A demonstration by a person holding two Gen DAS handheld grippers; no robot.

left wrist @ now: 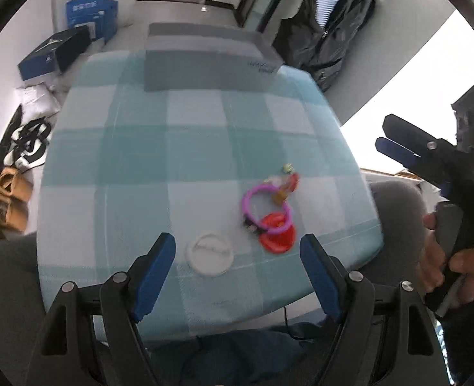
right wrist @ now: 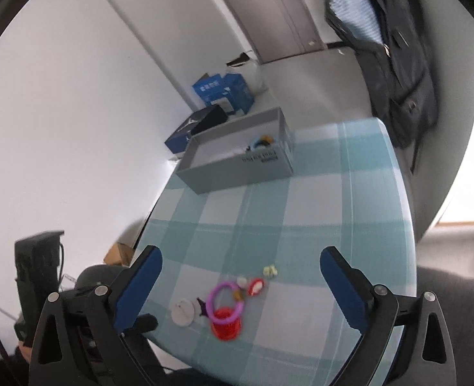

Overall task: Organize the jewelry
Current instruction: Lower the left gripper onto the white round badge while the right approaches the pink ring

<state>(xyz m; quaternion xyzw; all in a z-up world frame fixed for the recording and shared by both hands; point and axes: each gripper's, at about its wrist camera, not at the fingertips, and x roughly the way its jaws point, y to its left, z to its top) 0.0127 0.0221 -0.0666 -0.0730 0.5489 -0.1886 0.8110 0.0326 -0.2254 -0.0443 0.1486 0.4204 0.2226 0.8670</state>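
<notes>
Left tongs (left wrist: pixel 237 257): jaws spread wide, holding nothing, above the near edge of the checked worktop (left wrist: pixel 140 160). Right tongs (right wrist: pixel 240 283): jaws likewise wide apart and empty, above the same edge. The jewelry lies in a loose cluster near that edge: a purple ring (right wrist: pixel 225 302) overlapping a red piece (right wrist: pixel 226 327), a white disc (right wrist: pixel 182 312) just beside them, and smaller items (blurred) next to the ring. A grey box (right wrist: pixel 237 164) sits at the far end, well apart from the cluster, with a few items inside.
</notes>
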